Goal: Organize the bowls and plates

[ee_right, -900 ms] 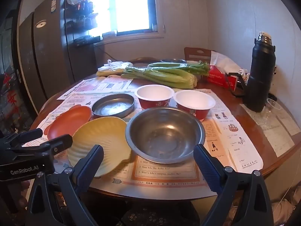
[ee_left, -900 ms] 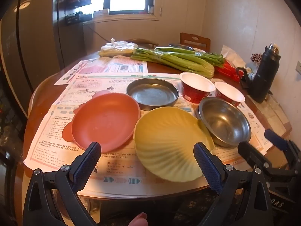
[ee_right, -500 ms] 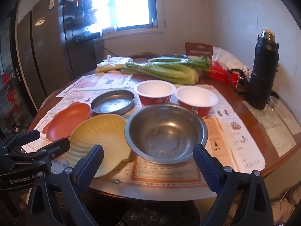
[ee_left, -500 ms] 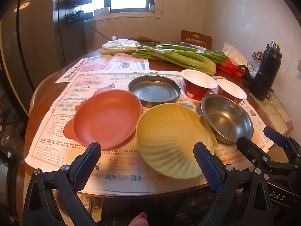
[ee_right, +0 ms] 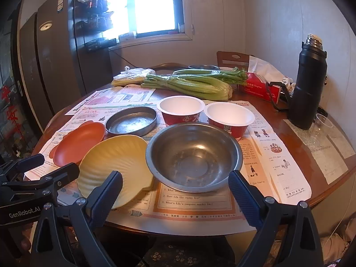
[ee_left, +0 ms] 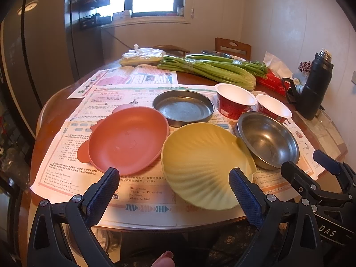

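On the newspaper-covered round table lie an orange plate (ee_left: pixel 126 138), a yellow shell-shaped plate (ee_left: pixel 204 164), a flat steel dish (ee_left: pixel 183 109), a steel bowl (ee_left: pixel 268 139) and two red paper bowls with white insides (ee_left: pixel 235 102) (ee_left: pixel 273 109). My left gripper (ee_left: pixel 174 191) is open and empty, at the near table edge in front of the orange and yellow plates. My right gripper (ee_right: pixel 175 191) is open and empty, in front of the steel bowl (ee_right: pixel 193 155); the yellow plate (ee_right: pixel 115 166) is at its left.
Celery bunches (ee_right: pixel 189 84), a plastic bag (ee_right: pixel 131 76), a red tissue box (ee_right: pixel 262 86), a black thermos (ee_right: pixel 309 84) and a clear plastic cup (ee_right: pixel 322 126) stand at the back and right. A wooden chair (ee_left: pixel 232 46) and a dark cabinet (ee_right: pixel 55 62) stand beyond the table.
Both grippers have moved slightly closer to the table and dishes. Nothing on the table has moved; both stay open.
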Tool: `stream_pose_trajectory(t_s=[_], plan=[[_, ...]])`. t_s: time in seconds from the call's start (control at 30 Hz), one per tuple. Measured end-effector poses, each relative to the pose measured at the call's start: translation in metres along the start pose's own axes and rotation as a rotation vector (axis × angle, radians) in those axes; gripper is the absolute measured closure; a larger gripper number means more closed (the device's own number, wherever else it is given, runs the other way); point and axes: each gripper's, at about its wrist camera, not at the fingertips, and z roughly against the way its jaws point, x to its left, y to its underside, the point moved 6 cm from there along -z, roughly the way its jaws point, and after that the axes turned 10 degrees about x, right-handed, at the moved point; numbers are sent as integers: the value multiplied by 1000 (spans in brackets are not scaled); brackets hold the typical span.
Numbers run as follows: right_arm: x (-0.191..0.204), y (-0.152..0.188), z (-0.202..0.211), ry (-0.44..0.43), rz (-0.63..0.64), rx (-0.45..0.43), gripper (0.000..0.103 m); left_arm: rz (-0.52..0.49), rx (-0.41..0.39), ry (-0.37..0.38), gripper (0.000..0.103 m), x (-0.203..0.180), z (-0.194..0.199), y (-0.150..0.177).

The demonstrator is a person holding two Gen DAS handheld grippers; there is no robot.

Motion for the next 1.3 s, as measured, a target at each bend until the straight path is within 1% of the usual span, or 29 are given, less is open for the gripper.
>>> stream_pose_trajectory(t_s=[0.73, 1.3], plan=[[0, -1, -5, 7, 3, 6, 8, -5, 1, -7, 4, 1, -3, -2], [11, -15, -8, 2, 31, 26, 8, 18, 2, -5, 4, 11, 0, -14]])
